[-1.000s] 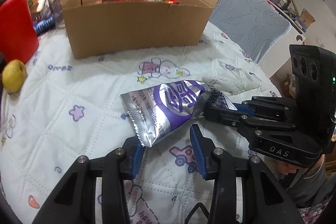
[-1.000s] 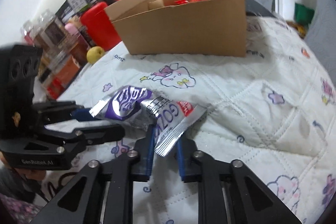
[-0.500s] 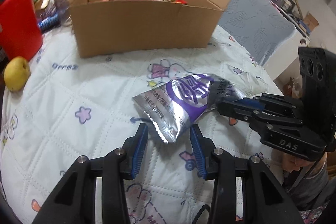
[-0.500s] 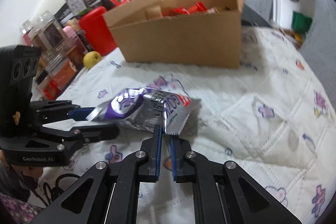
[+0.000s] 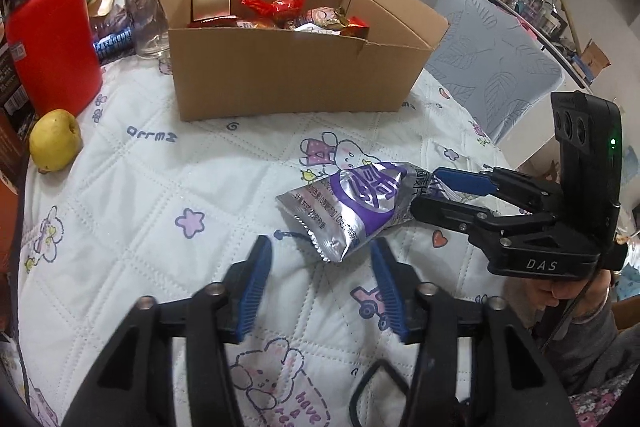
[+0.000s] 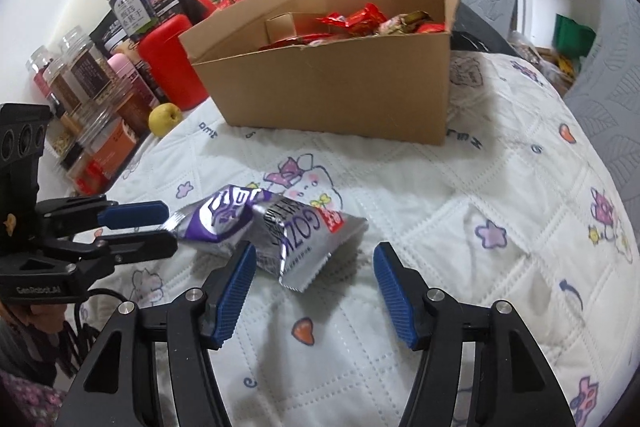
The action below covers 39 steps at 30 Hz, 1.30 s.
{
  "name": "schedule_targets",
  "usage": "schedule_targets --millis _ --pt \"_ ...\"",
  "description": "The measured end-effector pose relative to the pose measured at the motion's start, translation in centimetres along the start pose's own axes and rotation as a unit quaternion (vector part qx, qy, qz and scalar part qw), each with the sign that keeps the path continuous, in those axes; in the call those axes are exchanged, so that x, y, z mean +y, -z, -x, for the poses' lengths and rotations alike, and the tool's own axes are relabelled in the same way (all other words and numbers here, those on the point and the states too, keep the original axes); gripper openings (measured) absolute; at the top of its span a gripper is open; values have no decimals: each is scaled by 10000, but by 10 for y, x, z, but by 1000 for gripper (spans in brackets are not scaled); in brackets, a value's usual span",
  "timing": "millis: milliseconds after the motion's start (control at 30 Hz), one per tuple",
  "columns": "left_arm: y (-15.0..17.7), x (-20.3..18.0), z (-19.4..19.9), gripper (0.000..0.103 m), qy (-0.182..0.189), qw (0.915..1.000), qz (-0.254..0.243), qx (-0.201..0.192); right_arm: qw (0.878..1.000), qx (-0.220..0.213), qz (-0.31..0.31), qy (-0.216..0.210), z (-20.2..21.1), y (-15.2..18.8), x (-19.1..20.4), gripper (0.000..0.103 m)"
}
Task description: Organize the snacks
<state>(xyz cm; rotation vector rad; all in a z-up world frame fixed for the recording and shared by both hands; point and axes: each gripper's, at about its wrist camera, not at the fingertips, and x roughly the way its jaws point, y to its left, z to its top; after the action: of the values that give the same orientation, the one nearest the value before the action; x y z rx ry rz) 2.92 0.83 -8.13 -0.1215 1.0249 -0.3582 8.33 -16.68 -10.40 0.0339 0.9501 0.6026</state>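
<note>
A silver and purple snack packet rests on the quilted white cloth between my two grippers. My left gripper has its jaws opening; the packet's serrated corner sits between its blue pads without touching them. My right gripper is also opening, wide apart around the packet's other end, with its pads off the foil. Behind stands an open cardboard box holding red-wrapped snacks.
A yellow fruit, a red container and a glass sit left of the box. Jars line the table's left edge. A grey chair stands at the right. A hand holds the right gripper.
Both grippers have let go of the packet: the right jaws, shut on its corner before, now stand wide, and the left jaws have spread. The packet has settled onto the cloth.
</note>
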Motion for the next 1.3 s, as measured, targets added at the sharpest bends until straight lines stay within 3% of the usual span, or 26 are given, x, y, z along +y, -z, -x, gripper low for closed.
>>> schedule_targets --millis 433,567,700,800,933,1000,1167,1200,1300 --pt "-17 1 -29 54 503 9984 -88 256 9993 232 232 -168 -13 -10 -1 61" --pt "-22 1 -33 54 430 9987 -196 207 9992 189 262 -218 -17 -12 -5 61" --pt "-28 4 -37 54 436 9988 -186 151 9993 77 227 -273 -19 -14 -11 54" --pt "-32 4 -40 54 512 9984 -199 160 9991 125 182 -372 -22 -15 -12 43" --pt "-34 3 -44 54 413 9986 -289 155 9993 97 203 -314 -25 -17 -10 42" --pt "-35 5 -47 54 459 9985 -237 194 9988 125 171 -433 -26 -18 -10 25" --pt "-37 7 -48 54 428 9987 -245 143 9991 68 246 -340 -26 -18 -3 20" --pt "-37 7 -47 54 451 9986 -249 91 9992 8 288 -280 -25 -18 -1 4" --pt "-37 3 -37 54 343 9985 -391 -175 9988 -135 445 -161 -22 -20 3 4"
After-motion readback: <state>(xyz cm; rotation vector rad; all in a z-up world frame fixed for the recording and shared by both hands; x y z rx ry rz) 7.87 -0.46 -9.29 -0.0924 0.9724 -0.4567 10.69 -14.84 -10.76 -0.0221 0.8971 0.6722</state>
